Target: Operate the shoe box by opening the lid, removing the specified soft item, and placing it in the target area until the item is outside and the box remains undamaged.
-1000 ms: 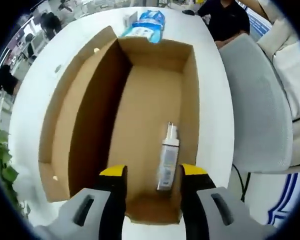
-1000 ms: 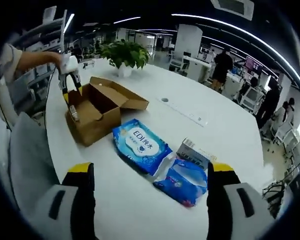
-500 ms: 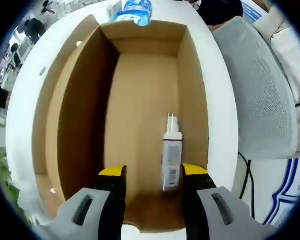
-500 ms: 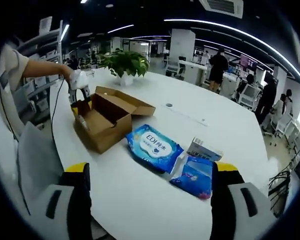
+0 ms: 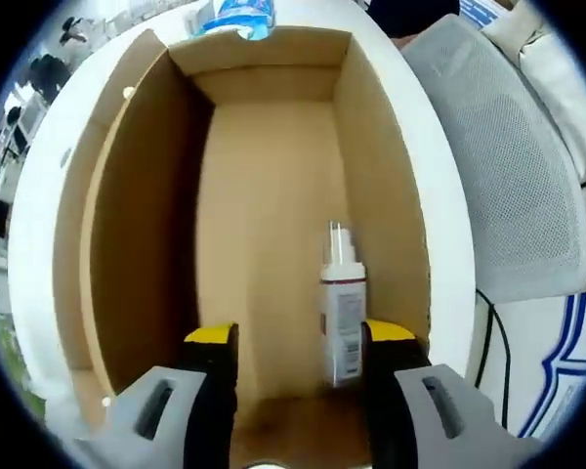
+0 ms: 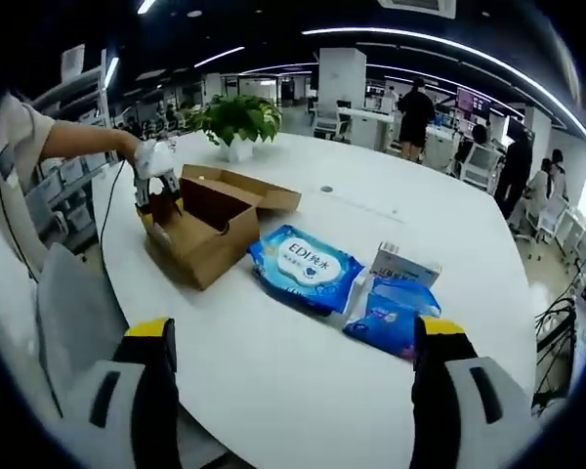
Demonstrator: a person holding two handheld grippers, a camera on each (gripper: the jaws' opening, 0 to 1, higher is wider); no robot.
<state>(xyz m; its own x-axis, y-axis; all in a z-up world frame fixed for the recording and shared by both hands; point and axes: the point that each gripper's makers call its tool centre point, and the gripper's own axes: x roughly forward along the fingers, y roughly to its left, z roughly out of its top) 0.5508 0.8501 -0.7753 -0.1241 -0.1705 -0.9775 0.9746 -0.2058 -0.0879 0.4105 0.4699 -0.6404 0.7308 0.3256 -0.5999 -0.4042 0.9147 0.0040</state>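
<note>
The open cardboard shoe box [image 5: 156, 195] lies under my left gripper [image 5: 298, 342], whose yellow-tipped jaws stand open and reach down into it. A white bottle [image 5: 340, 313] with a clear cap lies on the box floor by the right wall, just inside the right jaw and not held. In the right gripper view the same box [image 6: 207, 230] sits at the far left of the white table [image 6: 273, 371], its lid folded back, with the left gripper [image 6: 154, 186] dipping into it. My right gripper [image 6: 291, 342] hangs open above the table, holding nothing.
A blue wipes pack [image 6: 306, 266], a smaller blue pack [image 6: 393, 318] and a small white carton [image 6: 405, 266] lie on the table right of the box. A grey chair [image 5: 508, 166] stands beside the box. A potted plant [image 6: 236, 119] stands behind. People stand far back.
My left gripper has sunk lower into the box, so the bottle now sits nearer its right jaw. The right gripper's view has shifted slightly; the packs have not moved.
</note>
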